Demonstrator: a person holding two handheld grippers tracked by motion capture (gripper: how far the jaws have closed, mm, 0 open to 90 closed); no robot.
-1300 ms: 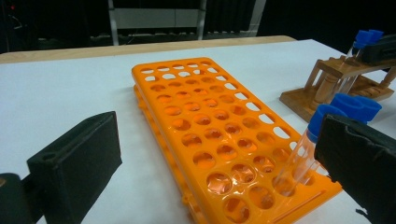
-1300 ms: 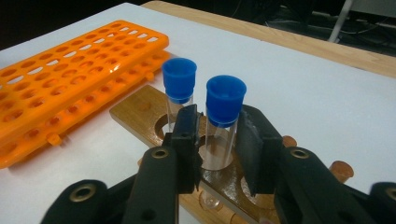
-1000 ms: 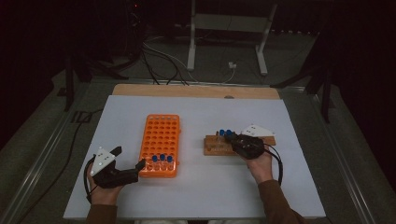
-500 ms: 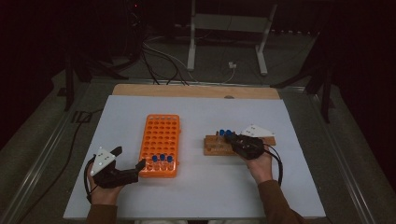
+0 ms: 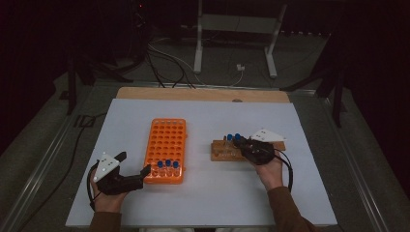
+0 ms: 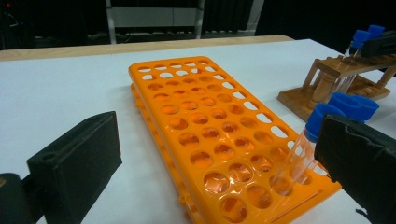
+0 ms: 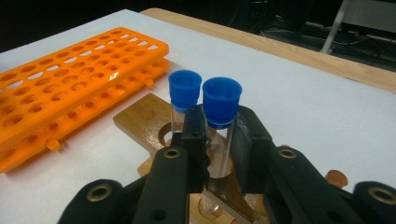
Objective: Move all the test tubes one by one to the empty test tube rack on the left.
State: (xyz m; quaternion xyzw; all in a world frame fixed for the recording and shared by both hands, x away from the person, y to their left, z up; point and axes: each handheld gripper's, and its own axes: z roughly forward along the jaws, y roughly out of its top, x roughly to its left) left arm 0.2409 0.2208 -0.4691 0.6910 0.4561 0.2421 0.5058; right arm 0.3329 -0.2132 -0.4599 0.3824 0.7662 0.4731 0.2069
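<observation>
A: What is the right gripper doing at the centre of its own view?

B: Its jaws are clamped on a tube just under the blue cap, and the tube's foot sits in the wooden stand, right of centre in the high view. I judge it grips high so the glass clears the hole on the way up.

A: Which way does the tube point?

B: Cap up, long axis about vertical, leaning a little. A second tube stands just beside it, upper left.

A: And the left gripper?

B: Low and left in the high view, jaws wide apart around nothing, near the orange rack's lower end. It probably waits there to steady the rack.

A: Anything in the rack?

B: Three capped tubes stand upright in its bottom row.
</observation>
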